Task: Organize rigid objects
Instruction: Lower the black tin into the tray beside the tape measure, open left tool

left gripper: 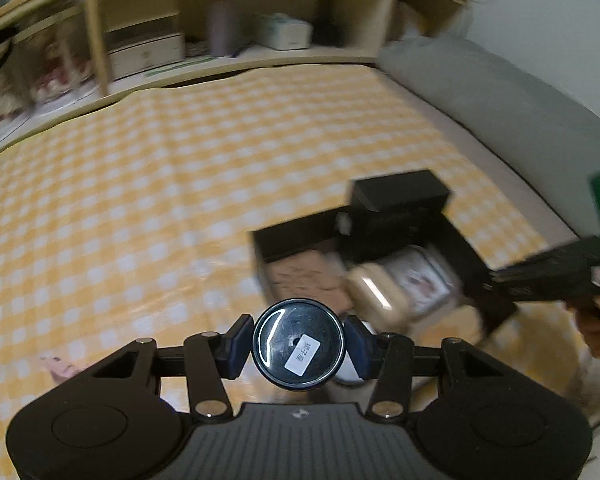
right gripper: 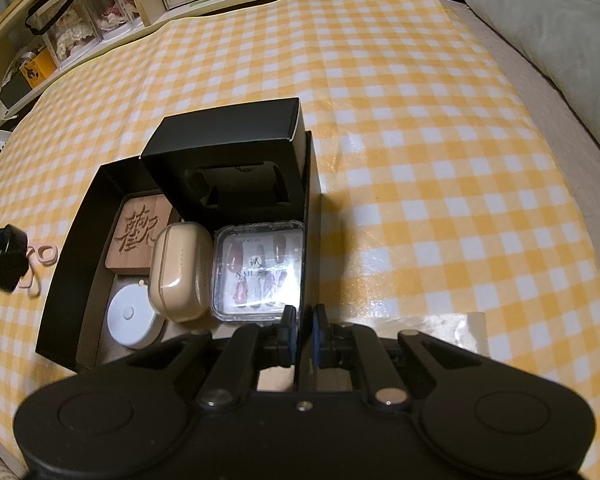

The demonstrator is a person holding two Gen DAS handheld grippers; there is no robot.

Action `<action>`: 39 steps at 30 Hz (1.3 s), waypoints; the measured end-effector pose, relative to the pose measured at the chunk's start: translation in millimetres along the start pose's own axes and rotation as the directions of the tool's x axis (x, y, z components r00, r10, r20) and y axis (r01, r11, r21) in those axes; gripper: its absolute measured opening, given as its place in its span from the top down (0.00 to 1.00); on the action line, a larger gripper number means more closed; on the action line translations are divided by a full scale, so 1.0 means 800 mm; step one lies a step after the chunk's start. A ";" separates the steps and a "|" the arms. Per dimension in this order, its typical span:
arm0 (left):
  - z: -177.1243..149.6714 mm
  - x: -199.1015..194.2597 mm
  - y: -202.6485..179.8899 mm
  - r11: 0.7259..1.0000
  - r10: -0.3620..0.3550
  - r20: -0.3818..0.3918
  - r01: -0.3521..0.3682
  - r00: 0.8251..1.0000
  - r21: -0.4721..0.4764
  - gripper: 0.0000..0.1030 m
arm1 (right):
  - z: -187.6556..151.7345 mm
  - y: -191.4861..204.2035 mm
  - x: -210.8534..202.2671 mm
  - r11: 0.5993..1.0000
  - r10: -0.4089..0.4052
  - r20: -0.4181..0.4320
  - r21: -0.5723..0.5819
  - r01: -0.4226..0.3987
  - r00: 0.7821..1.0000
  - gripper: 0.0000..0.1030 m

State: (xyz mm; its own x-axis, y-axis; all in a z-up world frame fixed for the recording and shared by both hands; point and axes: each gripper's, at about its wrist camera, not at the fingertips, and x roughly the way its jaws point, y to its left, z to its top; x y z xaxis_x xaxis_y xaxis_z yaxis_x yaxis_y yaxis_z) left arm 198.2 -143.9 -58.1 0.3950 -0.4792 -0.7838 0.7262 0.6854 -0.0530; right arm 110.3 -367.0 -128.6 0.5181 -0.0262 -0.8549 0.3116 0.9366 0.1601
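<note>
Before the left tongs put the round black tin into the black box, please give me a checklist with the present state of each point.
1. Round black tin held between left tongs: ok.
2. Right tongs clamp the wall of the black box: ok.
3. Free floor in box for the tin: cannot tell.
4. Beige case, nail box, wooden block, white disc inside: ok.
5. Left view sharp: not ok.

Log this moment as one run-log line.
left gripper: shut on round black tin | right gripper: shut on black box wall | box: partly filled
</note>
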 end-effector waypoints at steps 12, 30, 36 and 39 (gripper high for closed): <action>-0.013 0.025 -0.040 0.997 -0.033 -0.101 0.040 0.994 0.070 0.51 | 0.001 0.003 0.002 1.000 -0.009 -0.006 -0.009 0.008 1.000 0.92; -0.011 0.033 -0.035 0.998 -0.059 -0.121 0.063 0.991 0.030 0.30 | 0.001 0.003 0.002 1.000 -0.016 -0.007 -0.017 0.015 1.000 0.92; -0.014 0.032 -0.043 0.997 -0.059 -0.133 0.064 0.989 0.036 0.24 | 0.001 0.004 0.001 1.000 -0.017 -0.007 -0.018 0.017 1.000 0.92; -0.015 0.031 -0.044 0.997 -0.061 -0.136 0.067 0.989 0.041 0.23 | 0.001 0.004 0.002 1.000 -0.017 -0.007 -0.017 0.016 1.000 0.92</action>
State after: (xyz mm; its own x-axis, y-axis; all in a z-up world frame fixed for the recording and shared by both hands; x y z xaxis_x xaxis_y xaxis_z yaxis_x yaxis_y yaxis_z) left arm 175.5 -173.6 -82.5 0.2693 -0.4410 -0.8562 0.7738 0.6283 -0.0802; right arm 112.7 -363.9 -129.0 0.5072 -0.0393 -0.8609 0.3061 0.9420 0.1374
